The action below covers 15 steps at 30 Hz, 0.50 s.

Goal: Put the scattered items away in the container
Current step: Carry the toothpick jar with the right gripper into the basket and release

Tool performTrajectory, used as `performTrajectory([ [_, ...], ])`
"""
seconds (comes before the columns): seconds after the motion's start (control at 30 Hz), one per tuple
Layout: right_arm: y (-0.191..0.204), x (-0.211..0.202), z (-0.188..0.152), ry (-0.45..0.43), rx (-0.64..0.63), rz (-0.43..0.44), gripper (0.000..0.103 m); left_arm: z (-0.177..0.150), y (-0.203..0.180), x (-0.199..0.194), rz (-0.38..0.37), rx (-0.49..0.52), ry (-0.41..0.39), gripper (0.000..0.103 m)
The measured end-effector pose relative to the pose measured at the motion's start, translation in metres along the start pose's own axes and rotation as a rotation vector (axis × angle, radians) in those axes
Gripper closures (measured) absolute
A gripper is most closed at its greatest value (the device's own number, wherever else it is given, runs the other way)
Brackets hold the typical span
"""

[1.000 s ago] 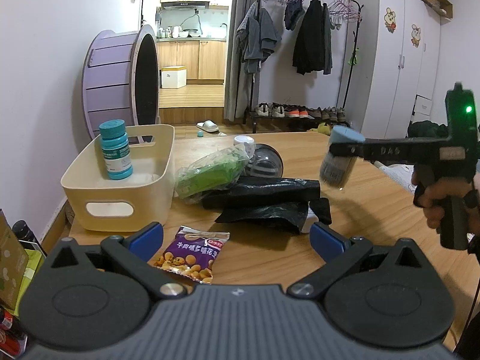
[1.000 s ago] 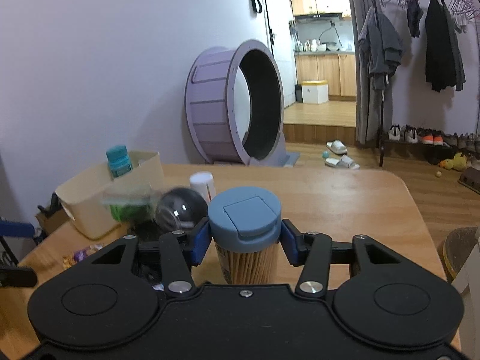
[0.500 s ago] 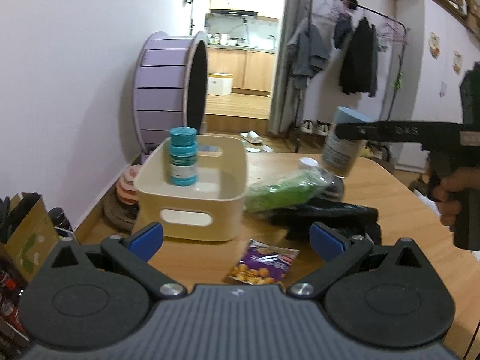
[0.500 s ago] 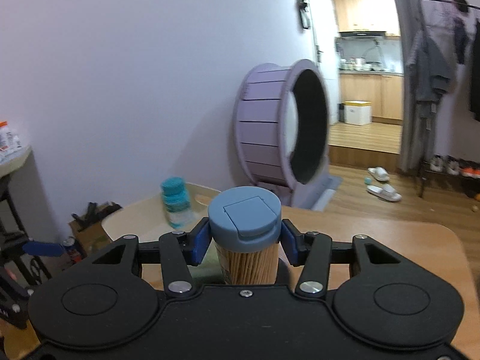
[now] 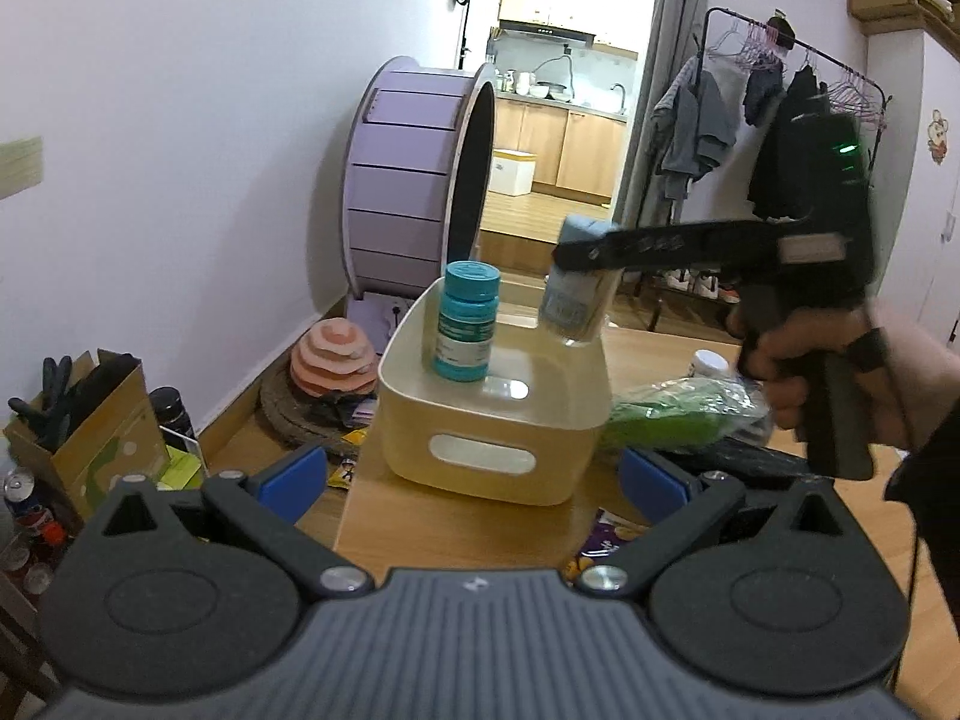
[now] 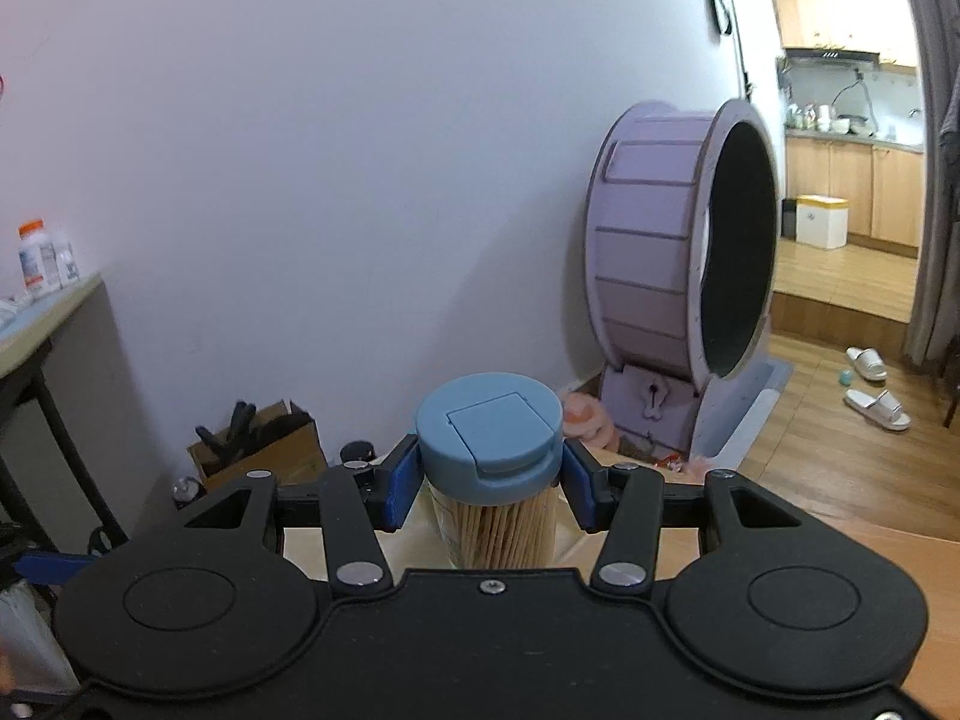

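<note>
Right claw [image 6: 491, 492] grips toothpick jar [image 6: 492, 480] over bin [image 5: 498, 414], beside teal bottle [image 5: 467, 321]. Next: lower, release. Left claw [image 5: 474, 477] open, empty.

The box [image 5: 492, 420] is cream. The bottle [image 5: 467, 321] in it is teal with a white label. The jar [image 6: 491, 468] has a blue lid and tan sticks inside. The big wheel [image 5: 414, 180] is purple, the bag [image 5: 678, 414] green, the table [image 5: 456, 528] brown wood
</note>
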State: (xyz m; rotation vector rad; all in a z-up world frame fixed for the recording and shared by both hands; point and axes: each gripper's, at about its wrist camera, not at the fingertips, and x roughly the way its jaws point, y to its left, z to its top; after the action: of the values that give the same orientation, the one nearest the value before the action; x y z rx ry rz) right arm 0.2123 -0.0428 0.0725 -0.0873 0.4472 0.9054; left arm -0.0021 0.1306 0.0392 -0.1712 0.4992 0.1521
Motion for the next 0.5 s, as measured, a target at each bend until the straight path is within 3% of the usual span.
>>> performTrajectory([
  [0.3,0.005,0.045,-0.006,0.077,-0.004,-0.020,0.054,-0.001,-0.005,0.002,-0.013,0.016,0.011,0.000],
  [0.5,0.007,0.047,-0.004,0.078,-0.018,-0.045,0.042,-0.002,-0.006,0.001,-0.018,0.018,0.009,0.000],
])
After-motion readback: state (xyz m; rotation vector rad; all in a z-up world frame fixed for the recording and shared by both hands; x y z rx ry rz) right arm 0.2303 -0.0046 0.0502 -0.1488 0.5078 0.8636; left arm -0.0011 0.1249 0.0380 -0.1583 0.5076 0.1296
